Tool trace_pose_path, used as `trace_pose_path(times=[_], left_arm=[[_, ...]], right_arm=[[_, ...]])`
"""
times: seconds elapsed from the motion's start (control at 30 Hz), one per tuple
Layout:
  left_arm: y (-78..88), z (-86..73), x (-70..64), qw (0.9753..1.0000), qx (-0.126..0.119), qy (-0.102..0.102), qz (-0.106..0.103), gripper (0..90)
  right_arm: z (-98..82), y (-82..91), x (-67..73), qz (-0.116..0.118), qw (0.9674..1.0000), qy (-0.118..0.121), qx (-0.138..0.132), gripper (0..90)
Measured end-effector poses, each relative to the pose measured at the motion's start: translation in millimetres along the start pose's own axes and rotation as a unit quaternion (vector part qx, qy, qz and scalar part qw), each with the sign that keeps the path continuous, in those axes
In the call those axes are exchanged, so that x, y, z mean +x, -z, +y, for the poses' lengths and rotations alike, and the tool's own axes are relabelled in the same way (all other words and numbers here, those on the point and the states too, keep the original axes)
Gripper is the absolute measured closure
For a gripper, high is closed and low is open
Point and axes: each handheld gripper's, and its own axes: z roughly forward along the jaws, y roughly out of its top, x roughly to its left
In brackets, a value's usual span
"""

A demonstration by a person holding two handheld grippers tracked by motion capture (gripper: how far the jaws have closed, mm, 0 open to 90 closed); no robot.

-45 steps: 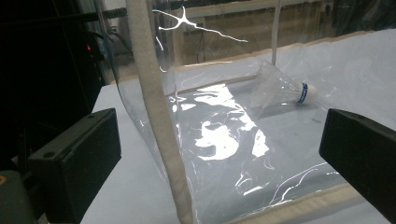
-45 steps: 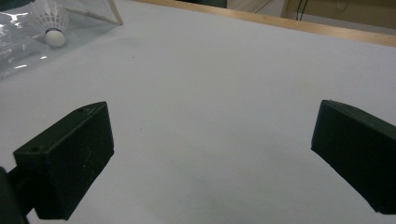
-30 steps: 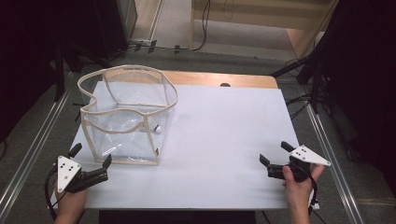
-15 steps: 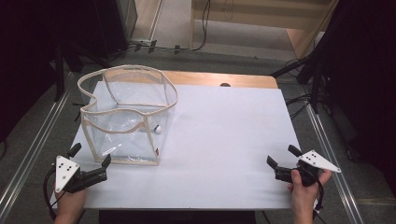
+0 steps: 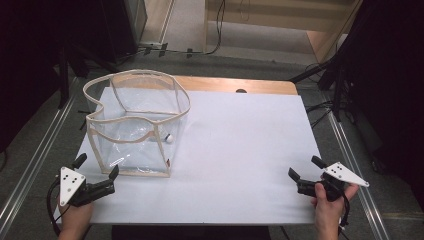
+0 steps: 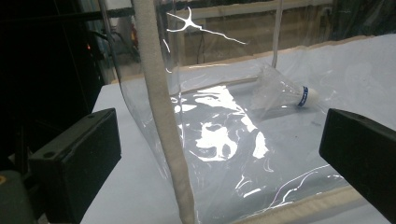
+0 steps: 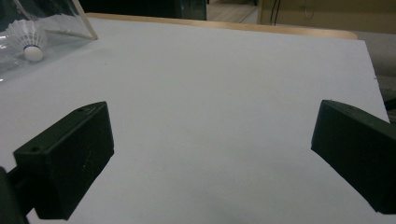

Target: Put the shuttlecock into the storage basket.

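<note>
The left tool (image 5: pixel 96 168) sits at the near left corner of the tabletop (image 5: pixel 240 150) where it sat a second ago, released, its jaws spread just short of the clear bag (image 5: pixel 135 125). That bag stands upright with its cream-trimmed mouth open on the left half of the tabletop; inside it a white shuttlecock (image 6: pixel 285 93) lies on its side against the right wall, cork outward. The right tool (image 5: pixel 306 176), also released and grasping nothing, has drawn back toward the near right edge.
</note>
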Motion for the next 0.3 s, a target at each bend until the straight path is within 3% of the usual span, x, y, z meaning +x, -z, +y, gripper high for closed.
trace_pose_path(times=[0.3], left_arm=[[-0.7,0.2,-1.0,1.0,0.001,-0.001,0.0,0.0]], right_arm=[[-0.9,-4.5,2.4,0.005,0.9999,0.005,0.009,0.0]])
